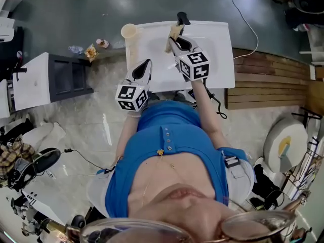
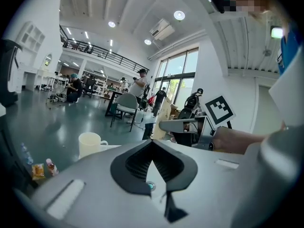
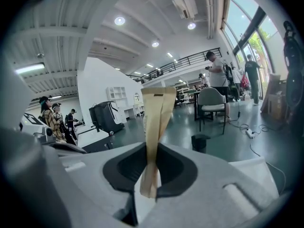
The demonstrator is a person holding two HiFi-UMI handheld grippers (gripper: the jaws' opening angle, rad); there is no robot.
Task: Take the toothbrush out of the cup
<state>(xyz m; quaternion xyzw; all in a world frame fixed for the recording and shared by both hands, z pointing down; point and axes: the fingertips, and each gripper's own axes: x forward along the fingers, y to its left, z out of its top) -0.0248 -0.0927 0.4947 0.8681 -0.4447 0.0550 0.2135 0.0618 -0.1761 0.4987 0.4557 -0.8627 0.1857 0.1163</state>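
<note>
A cream cup (image 1: pixel 129 32) stands at the far left corner of the white table (image 1: pixel 215 59); it also shows as the cream cup (image 2: pixel 90 144) in the left gripper view, and nothing sticks out of it. My right gripper (image 1: pixel 172 42) is over the table's far middle, shut on a tan paper-wrapped toothbrush (image 1: pixel 174 33). The wrapped toothbrush (image 3: pixel 154 122) stands upright between the jaws of my right gripper (image 3: pixel 151 151). My left gripper (image 1: pixel 147 65) hovers over the table's near left, short of the cup. The jaws of the left gripper (image 2: pixel 153 151) are shut and hold nothing.
A small black object (image 1: pixel 182 18) sits at the table's far edge. Bottles and a snack pack (image 1: pixel 91 49) lie on the floor to the left, near a white cabinet (image 1: pixel 33 80). Wooden boards (image 1: pixel 268 82) lie to the right. People and chairs (image 2: pixel 126 103) are in the far hall.
</note>
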